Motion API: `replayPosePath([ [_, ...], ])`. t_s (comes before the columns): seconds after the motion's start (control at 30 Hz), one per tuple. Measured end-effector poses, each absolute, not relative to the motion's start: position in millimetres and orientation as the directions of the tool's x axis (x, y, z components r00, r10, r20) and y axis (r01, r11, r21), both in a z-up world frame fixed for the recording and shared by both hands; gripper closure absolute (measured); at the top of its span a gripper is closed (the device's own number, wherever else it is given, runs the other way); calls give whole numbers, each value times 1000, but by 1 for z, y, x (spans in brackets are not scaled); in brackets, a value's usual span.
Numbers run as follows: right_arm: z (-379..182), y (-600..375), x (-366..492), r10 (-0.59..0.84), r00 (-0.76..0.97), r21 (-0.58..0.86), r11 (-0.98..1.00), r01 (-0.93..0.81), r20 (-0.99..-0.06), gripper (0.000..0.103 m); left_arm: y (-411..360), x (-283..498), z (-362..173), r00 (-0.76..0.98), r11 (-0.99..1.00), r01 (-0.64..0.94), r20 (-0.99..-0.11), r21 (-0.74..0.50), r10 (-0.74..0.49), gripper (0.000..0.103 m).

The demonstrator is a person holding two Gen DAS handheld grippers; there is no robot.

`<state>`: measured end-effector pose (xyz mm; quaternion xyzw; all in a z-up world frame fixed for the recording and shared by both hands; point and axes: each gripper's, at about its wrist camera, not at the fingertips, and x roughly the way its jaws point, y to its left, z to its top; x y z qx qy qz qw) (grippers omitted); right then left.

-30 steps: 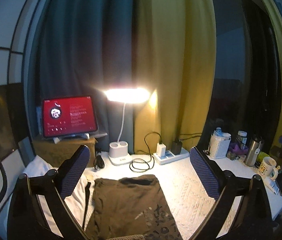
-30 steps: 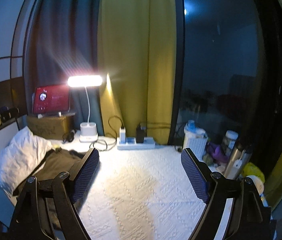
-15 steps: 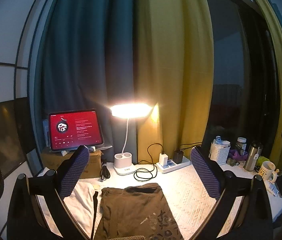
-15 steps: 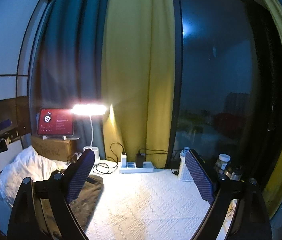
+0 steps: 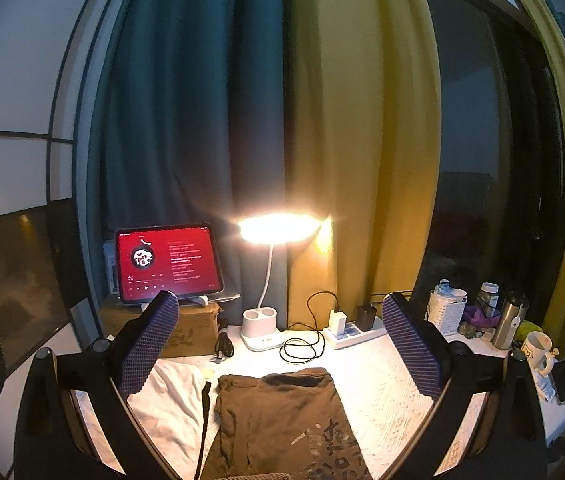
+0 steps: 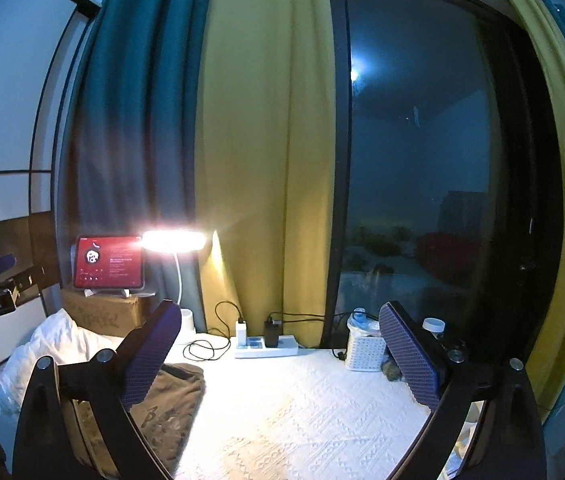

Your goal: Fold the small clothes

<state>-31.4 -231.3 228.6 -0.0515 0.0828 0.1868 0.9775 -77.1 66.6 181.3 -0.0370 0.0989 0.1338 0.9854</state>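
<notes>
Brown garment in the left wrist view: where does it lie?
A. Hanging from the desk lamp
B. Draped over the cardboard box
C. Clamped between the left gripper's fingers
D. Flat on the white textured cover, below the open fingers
D: the brown garment lies spread flat on the white textured cover, and the left gripper stands open above it with nothing between its pads.

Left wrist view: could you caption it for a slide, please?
Open left gripper above brown shorts lying under a lit desk lamp.
</notes>
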Motion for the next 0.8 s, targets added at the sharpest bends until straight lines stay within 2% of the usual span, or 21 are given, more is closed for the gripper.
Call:
replayPosePath([
  [0.3, 237, -231, -36, 356, 920, -80, 925, -372, -166, 2, 70, -82, 186, 938, 954, -297, -197, -38, 284, 2],
  [0.8, 228, -233, -22, 347, 918, -59, 930, -364, -194, 1, 78, -75, 180, 921, 943, -332, -227, -29, 317, 2],
])
